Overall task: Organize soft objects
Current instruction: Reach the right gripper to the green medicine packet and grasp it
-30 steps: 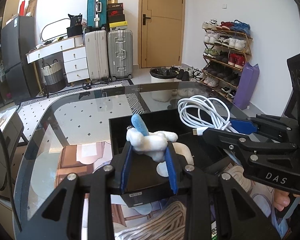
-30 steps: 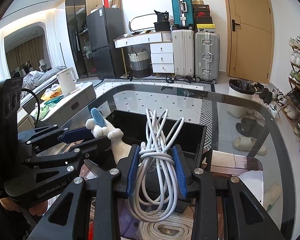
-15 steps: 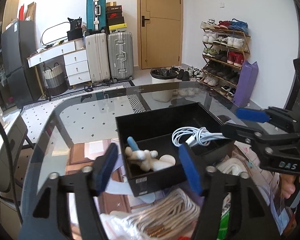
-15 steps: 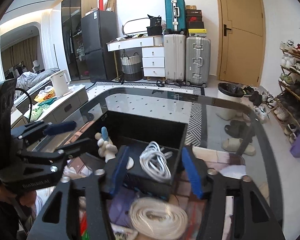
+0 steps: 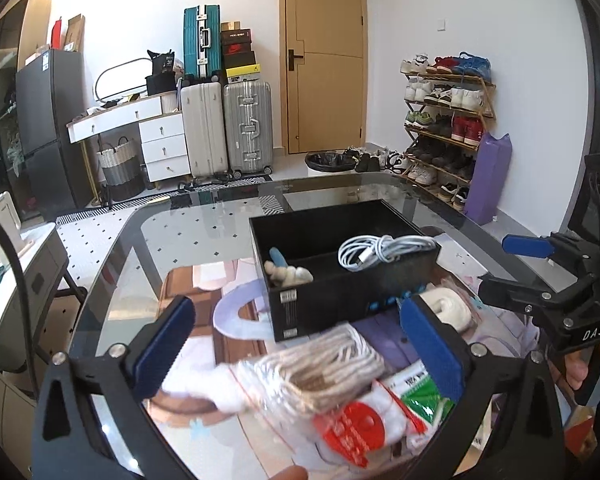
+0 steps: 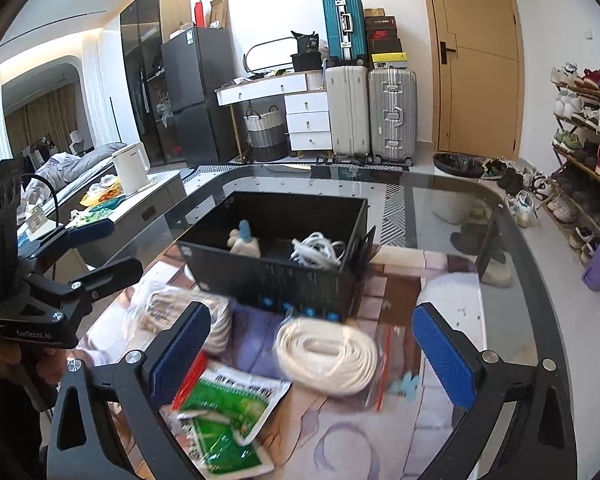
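Observation:
A black divided box [image 5: 340, 300] [image 6: 268, 280] stands on the glass table. A white plush toy [image 5: 286, 270] [image 6: 244, 240] with a blue part lies in its left compartment. A coiled white cable [image 5: 384, 252] [image 6: 318, 250] lies in the right one. My left gripper [image 5: 300, 344] [image 6: 112, 252] is back from the box, its jaws opening wide, nothing held. My right gripper [image 6: 312, 354] [image 5: 504, 266] is also back, jaws opening, gripping nothing.
In front of the box lie a white rope coil [image 6: 328, 354] [image 5: 448, 304], a bagged beige rope bundle [image 5: 320, 368] [image 6: 188, 312], a green packet [image 6: 224, 412] and a red packet [image 5: 356, 428]. The rounded table edge [image 6: 540, 264] runs on the right.
Both grippers opened: the left let go of the plush toy, the right let go of the cable. Both things now lie in the box. Both grippers drew back from the box.

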Action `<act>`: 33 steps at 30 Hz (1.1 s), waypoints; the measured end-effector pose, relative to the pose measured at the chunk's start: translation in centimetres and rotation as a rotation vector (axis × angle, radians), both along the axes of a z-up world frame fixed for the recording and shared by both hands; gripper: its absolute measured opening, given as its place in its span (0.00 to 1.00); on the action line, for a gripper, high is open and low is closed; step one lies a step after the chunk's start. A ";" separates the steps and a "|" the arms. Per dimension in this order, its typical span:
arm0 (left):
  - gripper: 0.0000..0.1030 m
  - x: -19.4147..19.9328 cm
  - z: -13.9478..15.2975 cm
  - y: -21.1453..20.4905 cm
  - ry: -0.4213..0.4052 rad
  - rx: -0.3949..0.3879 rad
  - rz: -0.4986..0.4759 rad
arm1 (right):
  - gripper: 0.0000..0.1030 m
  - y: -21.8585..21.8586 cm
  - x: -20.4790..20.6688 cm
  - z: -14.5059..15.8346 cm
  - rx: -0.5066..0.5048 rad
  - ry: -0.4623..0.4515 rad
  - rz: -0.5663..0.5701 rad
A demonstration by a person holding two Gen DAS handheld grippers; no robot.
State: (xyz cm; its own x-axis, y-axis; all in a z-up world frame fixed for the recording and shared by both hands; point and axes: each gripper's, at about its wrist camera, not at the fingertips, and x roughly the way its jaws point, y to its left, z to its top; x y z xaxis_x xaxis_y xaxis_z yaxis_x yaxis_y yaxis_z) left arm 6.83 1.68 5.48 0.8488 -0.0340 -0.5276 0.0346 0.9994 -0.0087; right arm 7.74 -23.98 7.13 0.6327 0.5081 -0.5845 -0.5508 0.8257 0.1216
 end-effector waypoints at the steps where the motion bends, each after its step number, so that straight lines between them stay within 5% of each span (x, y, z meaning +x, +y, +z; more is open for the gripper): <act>1: 1.00 -0.4 -0.1 0.1 0.001 -0.004 0.001 | 0.99 0.0 -0.3 -0.1 -0.002 0.006 0.004; 16: 1.00 -2.9 -2.1 -0.7 0.060 0.015 -0.005 | 0.99 1.0 -4.5 -2.9 -0.069 0.082 0.094; 33: 1.00 -2.9 -4.2 -1.0 0.123 0.022 -0.007 | 0.99 4.1 -4.8 -5.2 -0.122 0.155 0.164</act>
